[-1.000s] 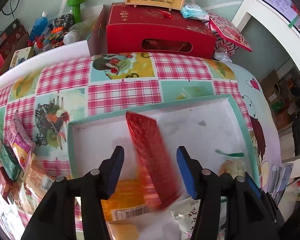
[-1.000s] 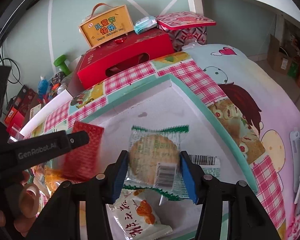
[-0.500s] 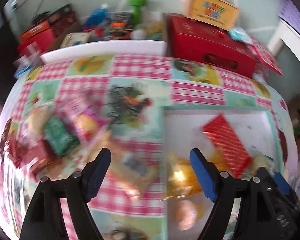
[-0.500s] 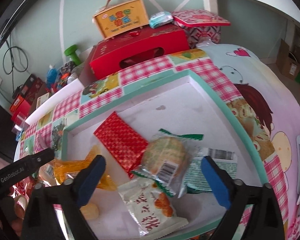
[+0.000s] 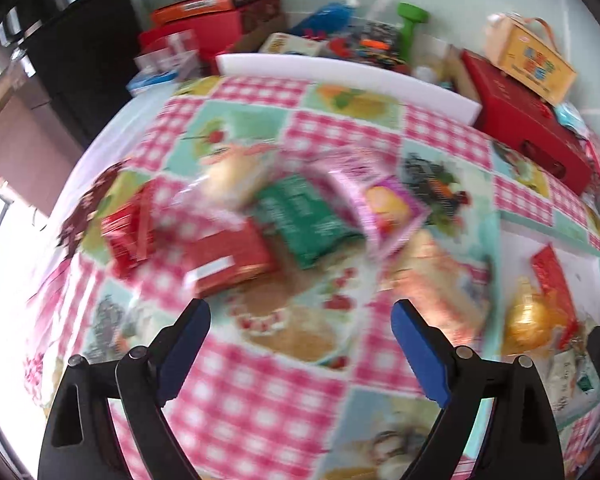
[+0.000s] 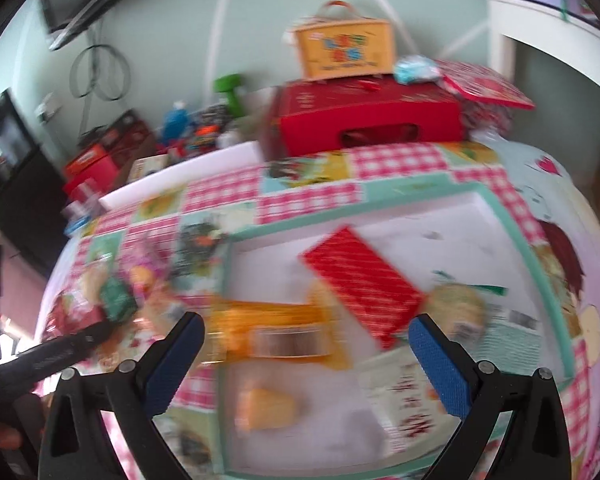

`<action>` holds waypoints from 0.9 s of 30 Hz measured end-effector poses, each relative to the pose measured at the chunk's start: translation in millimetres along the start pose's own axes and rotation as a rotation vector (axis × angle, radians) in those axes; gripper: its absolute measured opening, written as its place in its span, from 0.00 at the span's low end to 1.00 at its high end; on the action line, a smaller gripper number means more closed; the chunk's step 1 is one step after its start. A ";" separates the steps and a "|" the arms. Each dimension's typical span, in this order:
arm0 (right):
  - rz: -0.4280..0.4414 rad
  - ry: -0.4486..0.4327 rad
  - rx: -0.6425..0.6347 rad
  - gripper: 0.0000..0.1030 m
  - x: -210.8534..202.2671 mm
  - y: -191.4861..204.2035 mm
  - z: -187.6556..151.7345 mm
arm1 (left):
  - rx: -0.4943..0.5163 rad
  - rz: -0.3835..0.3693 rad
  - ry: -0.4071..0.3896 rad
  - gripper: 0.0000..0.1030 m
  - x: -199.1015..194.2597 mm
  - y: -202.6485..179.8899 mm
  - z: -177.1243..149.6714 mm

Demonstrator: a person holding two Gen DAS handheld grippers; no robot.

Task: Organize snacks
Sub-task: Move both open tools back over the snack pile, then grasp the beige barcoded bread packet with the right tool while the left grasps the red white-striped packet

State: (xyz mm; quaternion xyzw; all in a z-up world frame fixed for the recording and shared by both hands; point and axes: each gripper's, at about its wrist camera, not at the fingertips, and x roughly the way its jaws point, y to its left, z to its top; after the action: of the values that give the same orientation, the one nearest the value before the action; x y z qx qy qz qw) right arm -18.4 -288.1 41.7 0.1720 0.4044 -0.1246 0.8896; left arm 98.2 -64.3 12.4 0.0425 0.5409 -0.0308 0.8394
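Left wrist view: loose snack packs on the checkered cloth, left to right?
Small red packet → red box with white label → green foil packet → pink packet with yellow picture → orange-tan packet.

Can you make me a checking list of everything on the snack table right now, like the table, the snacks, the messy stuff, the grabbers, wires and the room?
Surface: checkered tablecloth with food pictures.
Job's things: teal-rimmed tray holds the red packet, orange packet, round cookie pack and others. Loose pile on the cloth: green packet, pink packet, red packs. Blurred.
Clutter: red box, yellow carry box, green dumbbell.
Grippers: left gripper open, empty; right gripper open, empty.
Cables: coiled cable on wall.
Surroundings: pale green wall, white shelf, dark cabinet.
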 end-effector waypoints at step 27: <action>0.102 0.106 -0.260 1.00 44.7 115.1 -36.7 | -0.212 -0.005 -0.031 0.90 18.5 128.2 18.6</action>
State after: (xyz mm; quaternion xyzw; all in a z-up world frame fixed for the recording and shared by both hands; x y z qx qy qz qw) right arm 27.0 -172.1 8.7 0.0821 0.4542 -0.0163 0.8869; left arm 135.2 61.1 8.1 -0.0486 0.5281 0.0239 0.8474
